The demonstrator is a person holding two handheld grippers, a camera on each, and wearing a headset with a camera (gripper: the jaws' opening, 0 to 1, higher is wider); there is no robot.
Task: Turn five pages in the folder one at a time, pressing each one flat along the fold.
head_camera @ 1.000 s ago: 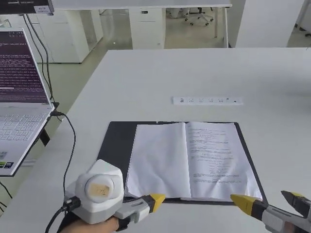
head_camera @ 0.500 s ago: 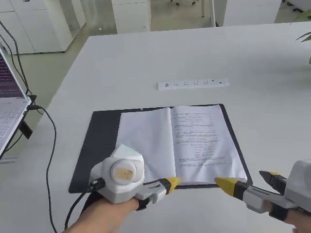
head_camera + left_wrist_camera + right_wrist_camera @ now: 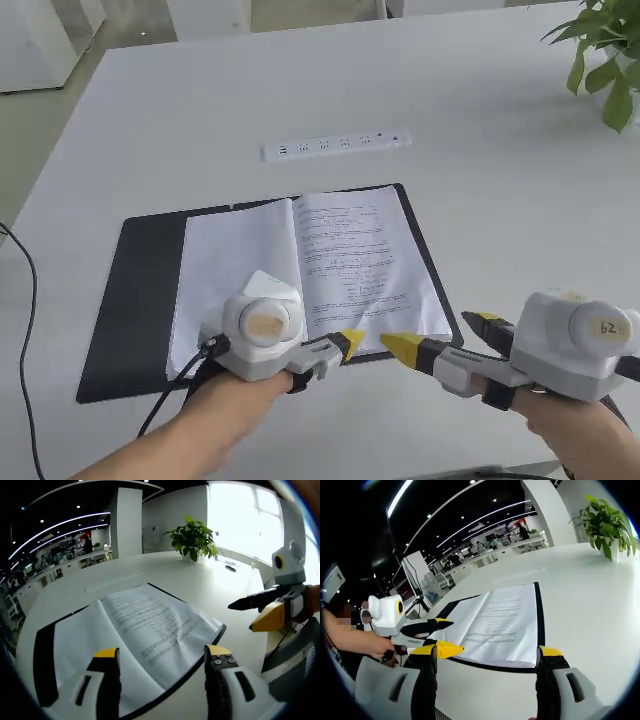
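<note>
The open black flat folder (image 3: 140,290) lies on the white table (image 3: 500,200) at the centre of the head view, with a blank white page (image 3: 235,270) on its left half and a printed white page (image 3: 355,265) on its right half. The fold (image 3: 300,270) between them runs from the lower centre of the frame toward the top, pointing at the white power strip (image 3: 335,146) beyond it. Both tools sit below the folder's near edge, and the folder lies straight ahead of their tips. The left gripper (image 3: 162,655) has its jaws spread and holds nothing. Its yellow tip overlaps the near edge just beside the foot of the fold. The right gripper (image 3: 438,333) is likewise spread and empty. It sits just beside the lower right corner of the printed page, so it is judged the nearer tool for lifting that page's free edge, which leaves the left one placed to press along the fold. The head view presents one yellow tip of the left tool, while the right gripper view resolves both of its jaws, apart, at the left of the frame. The left gripper view shows the near edge of the printed page raised slightly off the folder cover, which reads flat from above. A green potted plant (image 3: 600,50) stands at the upper right.
</note>
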